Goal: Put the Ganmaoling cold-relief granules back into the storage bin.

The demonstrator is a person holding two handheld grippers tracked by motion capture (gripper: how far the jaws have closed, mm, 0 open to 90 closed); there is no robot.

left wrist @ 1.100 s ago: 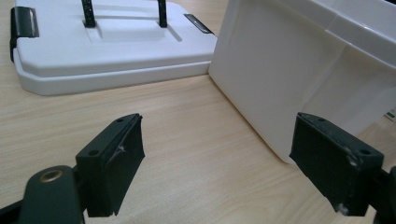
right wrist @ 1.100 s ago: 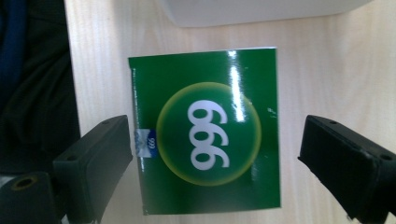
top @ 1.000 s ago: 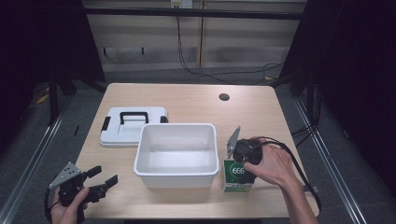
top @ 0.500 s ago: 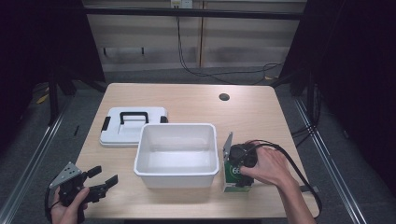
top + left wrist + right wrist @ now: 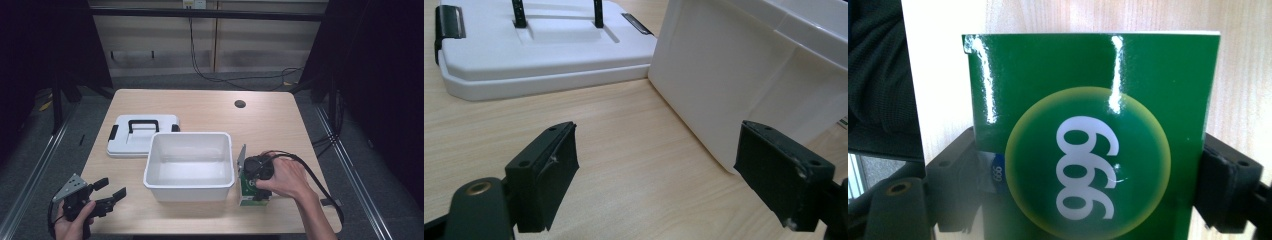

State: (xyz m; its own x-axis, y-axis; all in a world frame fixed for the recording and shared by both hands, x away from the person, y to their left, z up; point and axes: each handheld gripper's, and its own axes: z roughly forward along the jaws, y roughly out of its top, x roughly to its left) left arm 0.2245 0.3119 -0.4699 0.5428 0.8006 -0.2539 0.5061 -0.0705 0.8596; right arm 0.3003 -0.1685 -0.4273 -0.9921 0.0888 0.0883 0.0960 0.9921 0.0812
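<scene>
Beside white bin [image 5: 190, 165], green box [image 5: 1093, 130] gripped

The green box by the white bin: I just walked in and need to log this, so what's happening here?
A person works at a wooden table with a hand-held gripper in each hand. The right hand-held gripper has its jaws on either side of a green box marked 999, standing beside the empty white bin. The left hand-held gripper is open near the table's front left corner, holding nothing. The bin's white lid lies flat behind it.
</scene>
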